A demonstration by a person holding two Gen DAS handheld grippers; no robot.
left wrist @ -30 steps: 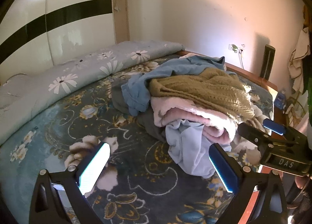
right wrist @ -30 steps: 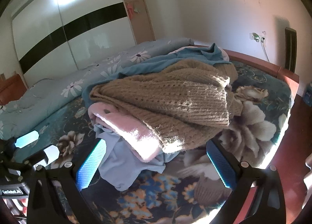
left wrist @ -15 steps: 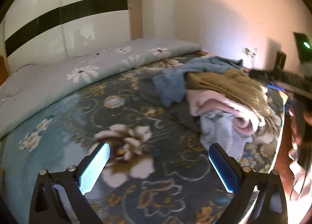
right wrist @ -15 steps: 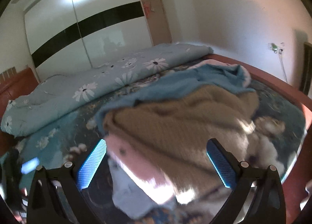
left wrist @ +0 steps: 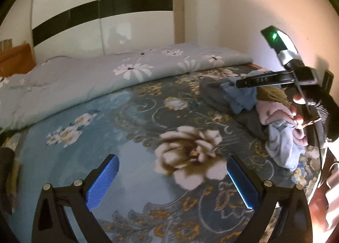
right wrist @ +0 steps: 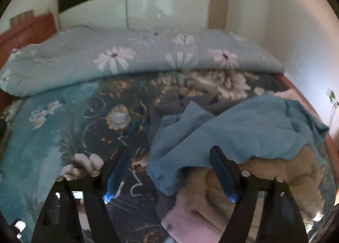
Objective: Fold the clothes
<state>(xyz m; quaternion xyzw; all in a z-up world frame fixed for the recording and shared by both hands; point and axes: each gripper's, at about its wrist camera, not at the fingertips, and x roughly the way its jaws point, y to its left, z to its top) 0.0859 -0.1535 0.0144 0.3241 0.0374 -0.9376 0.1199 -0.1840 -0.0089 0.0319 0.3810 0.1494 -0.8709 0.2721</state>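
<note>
A heap of clothes lies on the bed's right side: a blue garment [right wrist: 233, 133] on top of a tan knitted sweater [right wrist: 286, 179], a pink piece [right wrist: 186, 221] and a grey one [right wrist: 169, 103]. My right gripper [right wrist: 169, 171] hangs over the heap's left edge. Its jaws are closing with the blue garment's lower corner between them, and the pads are not pressing on it. My left gripper [left wrist: 172, 181] is open over bare bedspread, well left of the heap [left wrist: 264, 111]. A pale lilac garment [left wrist: 284, 145] spills from the heap's front.
A floral bedspread [left wrist: 84, 137] covers the bed. A rolled daisy-print quilt [left wrist: 127, 73] runs along its far side, before a white wardrobe [left wrist: 106, 10] with a black stripe. A hand [left wrist: 296, 103] grips the right tool. A wooden bed edge [right wrist: 296, 88] and wall lie on the right.
My left gripper slid left, away from the heap, over open bedspread. My right gripper swung over the heap to the blue garment, and its jaws have narrowed.
</note>
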